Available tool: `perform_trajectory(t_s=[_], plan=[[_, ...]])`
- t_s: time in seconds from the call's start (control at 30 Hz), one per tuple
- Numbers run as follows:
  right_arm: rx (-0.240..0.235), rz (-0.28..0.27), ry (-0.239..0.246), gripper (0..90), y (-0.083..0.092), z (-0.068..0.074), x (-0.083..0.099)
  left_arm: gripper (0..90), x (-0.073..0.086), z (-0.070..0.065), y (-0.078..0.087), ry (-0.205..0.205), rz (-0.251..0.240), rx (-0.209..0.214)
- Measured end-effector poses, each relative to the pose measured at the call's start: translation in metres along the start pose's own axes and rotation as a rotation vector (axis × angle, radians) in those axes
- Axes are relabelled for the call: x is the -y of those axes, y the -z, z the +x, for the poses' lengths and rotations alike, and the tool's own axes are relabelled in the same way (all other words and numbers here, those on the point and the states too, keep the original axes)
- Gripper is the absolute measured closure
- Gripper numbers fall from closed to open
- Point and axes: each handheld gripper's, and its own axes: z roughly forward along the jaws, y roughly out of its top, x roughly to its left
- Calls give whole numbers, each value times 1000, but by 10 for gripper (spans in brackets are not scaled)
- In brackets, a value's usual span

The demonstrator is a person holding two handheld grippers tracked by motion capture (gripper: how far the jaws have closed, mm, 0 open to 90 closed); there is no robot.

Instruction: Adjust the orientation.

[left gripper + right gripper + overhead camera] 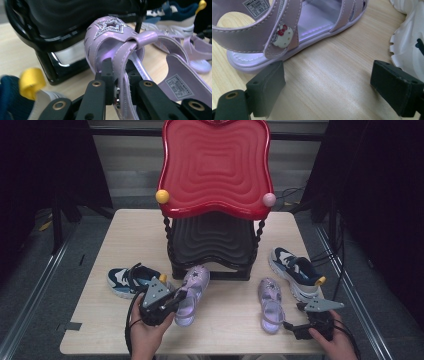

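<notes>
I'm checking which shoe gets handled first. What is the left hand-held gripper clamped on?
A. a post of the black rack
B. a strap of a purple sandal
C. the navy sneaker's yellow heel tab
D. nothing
B: in the left gripper view the left hand-held gripper has its jaws pinched on the strap of the purple sandal.

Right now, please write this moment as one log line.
left tongs: shut on sandal strap | right tongs: open, empty | second sandal: on table

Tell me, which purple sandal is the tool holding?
The left sandal, by the black stand. The left tool pinches its strap. The other sandal lies free on the table, beside the open right tool.
</notes>
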Motion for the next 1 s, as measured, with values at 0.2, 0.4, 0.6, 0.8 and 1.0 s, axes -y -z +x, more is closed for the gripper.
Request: perform_trajectory(t_s=[0.2, 0.4, 0.6, 0.8, 1.0], plan=[[1, -2, 0, 116, 0, 0, 0, 815, -9, 2, 6, 4, -45, -26], [7, 1, -4, 116, 1, 1, 1, 815, -22, 3, 5, -7, -78, -57], [5, 1, -4, 116, 2, 2, 1, 816, -32, 2, 1, 3, -110, -86], [4, 0, -4, 116, 2, 2, 1, 815, -46, -5, -8, -25, -130, -144], [4, 1, -3, 116, 2, 2, 2, 816, -53, -5, -19, -13, -152, -176]])
